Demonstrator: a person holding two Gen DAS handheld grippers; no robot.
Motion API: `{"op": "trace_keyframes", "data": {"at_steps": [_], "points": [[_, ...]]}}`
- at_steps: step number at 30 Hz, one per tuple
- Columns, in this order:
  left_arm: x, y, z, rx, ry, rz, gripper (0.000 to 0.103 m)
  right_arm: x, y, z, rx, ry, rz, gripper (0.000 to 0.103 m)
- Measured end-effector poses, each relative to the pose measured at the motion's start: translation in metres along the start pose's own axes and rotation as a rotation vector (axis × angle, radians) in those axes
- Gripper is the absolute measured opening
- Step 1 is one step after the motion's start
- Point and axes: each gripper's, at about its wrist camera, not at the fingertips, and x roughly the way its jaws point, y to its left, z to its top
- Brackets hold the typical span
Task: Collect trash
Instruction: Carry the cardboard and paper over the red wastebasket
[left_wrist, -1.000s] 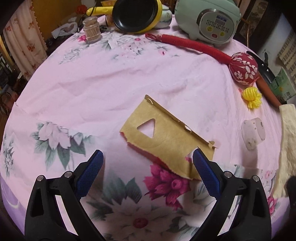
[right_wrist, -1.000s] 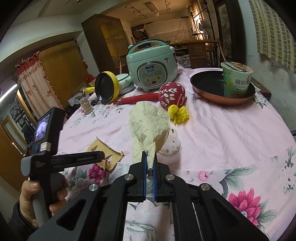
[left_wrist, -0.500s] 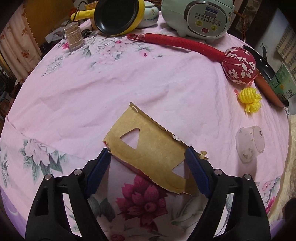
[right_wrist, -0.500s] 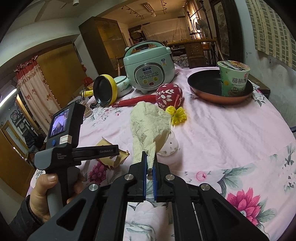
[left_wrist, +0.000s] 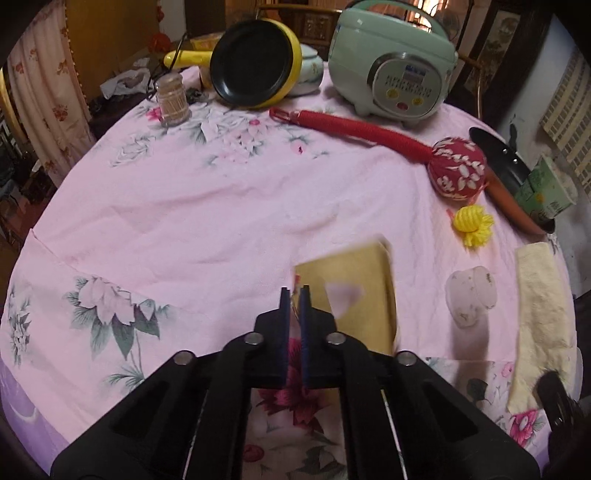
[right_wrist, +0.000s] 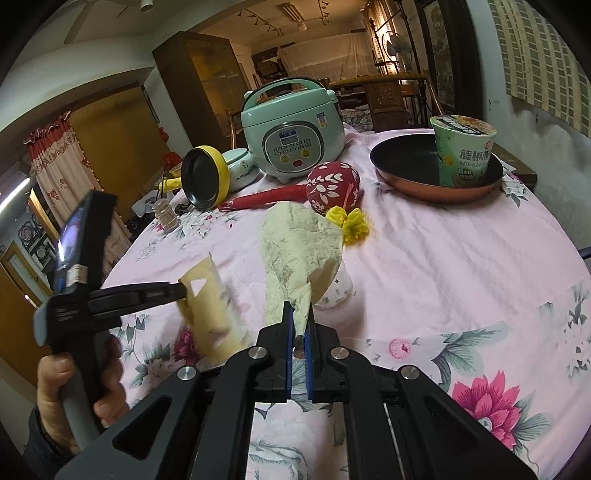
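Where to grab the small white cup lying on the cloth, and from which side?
Hedged: take the white cup by its rim wall, one finger inside the mouth, one outside. It lies on its side on the tablecloth, so a round body would likely roll under a top pinch. Which way the mouth faces is unclear; the tissue in the right gripper covers it there.

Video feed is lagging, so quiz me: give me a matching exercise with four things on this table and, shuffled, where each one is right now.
Things:
1. torn cardboard piece
2. crumpled paper towel
3. noodle cup
4. small white cup

Places:
A. standing in the copper frying pan
B. lying on the pink tablecloth, held by nothing
C. pinched in the left gripper, lifted off the cloth
D. pinched in the right gripper

Pairs: 1-C, 2-D, 3-A, 4-B
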Motion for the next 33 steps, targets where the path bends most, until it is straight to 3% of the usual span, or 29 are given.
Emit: {"op": "trace_keyframes", "data": {"at_steps": [6,11,20,24,33], "points": [[-0.033,0.003,-0.004,0.011,-0.059,-0.016,0.003,0.002,0.000,-0.001,-0.001,0.004,-0.001,0.008],[-0.042,0.012,-0.006,0.017,-0.052,0.019,0.003,0.001,0.002,-0.002,-0.010,0.008,0.009,0.008],[-0.071,0.059,-0.031,-0.028,-0.111,0.166,0.003,0.003,0.020,-0.008,-0.079,0.021,0.028,0.005],[-0.082,0.082,-0.049,-0.055,-0.113,0.159,0.003,0.006,0.030,-0.013,-0.119,0.037,0.036,0.005],[-0.130,0.106,-0.079,-0.055,-0.211,0.146,0.003,-0.002,0.061,-0.034,-0.195,0.039,0.032,0.005]]}}
